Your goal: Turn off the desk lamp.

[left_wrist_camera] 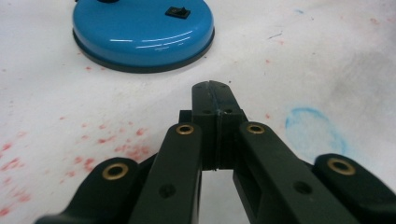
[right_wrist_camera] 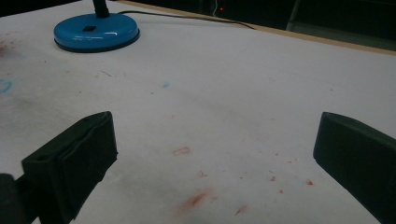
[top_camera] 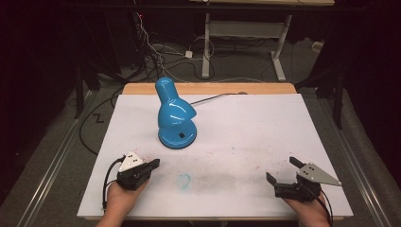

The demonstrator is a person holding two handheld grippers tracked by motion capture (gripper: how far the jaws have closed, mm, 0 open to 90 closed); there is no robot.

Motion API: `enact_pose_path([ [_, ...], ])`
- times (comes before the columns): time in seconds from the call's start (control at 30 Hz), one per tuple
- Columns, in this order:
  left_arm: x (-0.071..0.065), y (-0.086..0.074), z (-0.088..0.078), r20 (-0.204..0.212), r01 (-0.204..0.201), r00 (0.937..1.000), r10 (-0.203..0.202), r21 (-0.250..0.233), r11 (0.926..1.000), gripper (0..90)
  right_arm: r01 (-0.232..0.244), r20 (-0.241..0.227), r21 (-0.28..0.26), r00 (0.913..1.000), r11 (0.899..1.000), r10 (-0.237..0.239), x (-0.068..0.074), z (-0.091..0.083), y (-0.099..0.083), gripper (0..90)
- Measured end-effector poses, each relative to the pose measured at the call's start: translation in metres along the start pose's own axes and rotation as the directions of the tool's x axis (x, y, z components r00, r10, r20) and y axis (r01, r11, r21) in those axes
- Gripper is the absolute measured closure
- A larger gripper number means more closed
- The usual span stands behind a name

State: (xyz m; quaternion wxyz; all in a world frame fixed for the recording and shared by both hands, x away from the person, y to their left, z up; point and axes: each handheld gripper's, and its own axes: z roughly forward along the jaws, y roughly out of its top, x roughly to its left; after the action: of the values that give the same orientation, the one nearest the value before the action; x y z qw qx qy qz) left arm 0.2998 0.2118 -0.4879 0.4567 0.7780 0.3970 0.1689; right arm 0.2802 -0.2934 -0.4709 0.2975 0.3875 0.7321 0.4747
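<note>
Light falls from above onto the white tabletop (top_camera: 265,137), the brightest area in the high view, while the floor and the upper left and right corners of the frame sink into near black with a reddish cast. The blue lamp (top_camera: 174,113) carries soft white highlights on its glossy head and base; its shadow is faint. The high view is soft and slightly grainy. In the left gripper view the tabletop at upper left is almost blown out, streaks of glare cross the lamp base, and the nearest black parts at the bottom edge blur. The right gripper view is dimmer and greyer, its near fingers (right_wrist_camera: 74,158) out of focus.
</note>
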Motion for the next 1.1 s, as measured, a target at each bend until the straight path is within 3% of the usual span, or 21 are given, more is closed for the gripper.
enact_pose_path([
  [0.13,0.004,0.000,-0.005,0.020,0.038,0.9991,-0.037,-0.032,0.9988,87.9,0.005,0.001,0.001,1.0000,1.000,-0.005,0.000,0.001,0.000,0.4],
  [0.2,0.002,-0.001,-0.003,0.020,0.028,0.9994,-0.027,-0.032,0.9991,86.3,0.007,0.000,0.006,1.0000,1.000,-0.007,0.000,0.001,0.000,0.4],
  [0.3,0.002,-0.001,-0.002,0.016,0.023,0.9996,-0.022,-0.031,0.9993,73.5,0.009,0.000,0.007,1.0000,1.000,-0.009,0.000,0.002,0.000,0.4],
  [0.43,0.002,-0.002,0.001,0.013,0.014,0.9998,-0.014,-0.011,0.9998,49.6,0.011,0.000,0.005,0.9999,1.000,-0.011,0.001,0.001,0.000,0.4],
  [0.47,0.002,-0.002,0.002,0.007,0.007,1.0000,-0.007,-0.006,1.0000,49.6,0.011,0.000,0.005,0.9999,1.000,-0.011,0.001,0.001,0.000,0.4],
  [0.53,0.003,-0.003,0.002,0.012,0.004,0.9999,-0.004,0.008,1.0000,40.5,0.011,0.002,0.004,0.9999,1.000,-0.011,0.000,0.000,0.000,0.4],
  [0.57,0.003,-0.003,0.002,0.012,0.013,0.9998,-0.013,0.013,0.9998,30.6,0.009,0.003,0.000,1.0000,1.000,-0.009,-0.001,0.000,0.000,0.4],
  [0.6,0.004,-0.003,0.002,0.013,0.018,0.9998,-0.018,0.019,0.9997,30.6,0.009,0.003,0.000,1.0000,1.000,-0.009,-0.001,0.000,0.000,0.4],
  [0.63,0.004,-0.003,0.003,0.009,0.023,0.9997,-0.024,0.023,0.9995,20.5,0.008,0.004,0.000,1.0000,1.000,-0.008,-0.001,-0.001,0.000,0.4],
  [0.67,0.004,-0.003,0.003,0.001,0.022,0.9997,-0.022,0.029,0.9993,20.5,0.008,0.004,0.000,1.0000,1.000,-0.008,-0.001,-0.001,0.000,0.4],
  [0.83,0.003,-0.001,0.001,-0.023,0.006,0.9997,-0.006,0.023,0.9997,2.3,0.009,0.003,-0.001,1.0000,1.000,-0.009,-0.001,-0.001,0.000,0.4],
  [0.9,0.001,0.001,-0.003,-0.030,-0.001,0.9995,0.000,-0.016,0.9999,0.0,0.009,0.002,-0.002,1.0000,1.000,-0.009,-0.001,-0.001,0.000,0.4],
  [1.0,-0.002,0.004,-0.011,0.020,-0.004,0.9998,0.005,-0.084,0.9964,0.0,0.001,0.004,-0.006,1.0000,1.000,-0.001,0.000,-0.003,0.000,0.4],
  [1.1,-0.003,0.004,-0.010,0.020,-0.028,0.9994,0.029,-0.073,0.9970,0.0,0.009,-0.003,0.000,1.0000,1.000,-0.009,0.001,-0.003,-0.001,0.4],
])
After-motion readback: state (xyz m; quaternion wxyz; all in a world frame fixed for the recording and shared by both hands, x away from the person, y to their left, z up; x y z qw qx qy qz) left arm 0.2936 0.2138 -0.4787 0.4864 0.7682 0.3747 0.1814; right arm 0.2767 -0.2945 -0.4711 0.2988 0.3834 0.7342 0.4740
